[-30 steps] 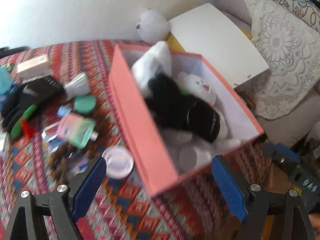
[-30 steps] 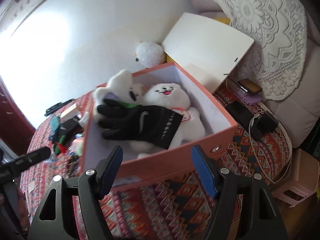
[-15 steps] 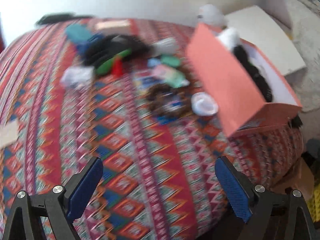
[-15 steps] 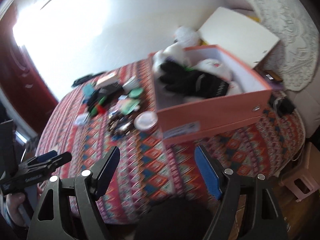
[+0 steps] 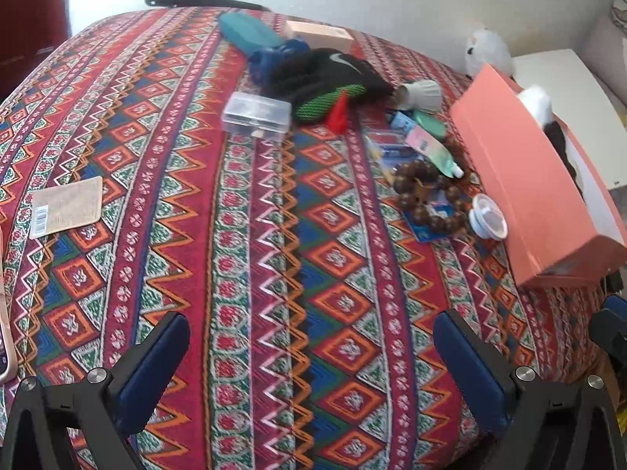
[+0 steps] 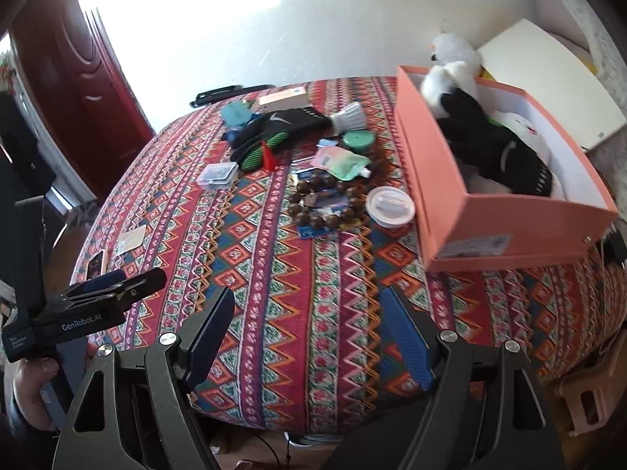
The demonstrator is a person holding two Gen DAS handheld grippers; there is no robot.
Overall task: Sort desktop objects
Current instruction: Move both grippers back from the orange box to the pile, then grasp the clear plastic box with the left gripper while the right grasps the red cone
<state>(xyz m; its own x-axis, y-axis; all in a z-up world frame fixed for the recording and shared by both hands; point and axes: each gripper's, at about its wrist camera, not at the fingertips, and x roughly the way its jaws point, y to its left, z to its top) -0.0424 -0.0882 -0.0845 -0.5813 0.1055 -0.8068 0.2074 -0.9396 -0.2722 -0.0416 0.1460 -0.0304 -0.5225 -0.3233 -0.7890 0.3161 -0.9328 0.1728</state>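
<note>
An orange box [image 6: 497, 211] [image 5: 525, 180] stands at the right of the patterned table; it holds white plush toys [image 6: 450, 78] and a black glove [image 6: 505, 156]. Loose items lie left of it: a second black glove [image 5: 333, 70] [image 6: 278, 125], a clear case [image 5: 256, 115], a bead bracelet [image 5: 431, 199] [image 6: 325, 203], a white lid [image 5: 488, 221] [image 6: 390, 205], a pastel pouch [image 6: 341, 160]. My left gripper [image 5: 311, 356] and right gripper [image 6: 309, 333] are both open and empty, low over the table's near edge.
A white plush [image 5: 488, 53] and a white board [image 6: 548, 78] sit behind the box. A tan card [image 5: 66, 207] and a phone [image 6: 96, 264] lie near the left edge. A red door [image 6: 78, 78] stands at left. Cables hang at the right edge.
Both grippers have pulled back from the box toward the near edge and swung left, so the whole table shows. One glove lies in the box throughout.
</note>
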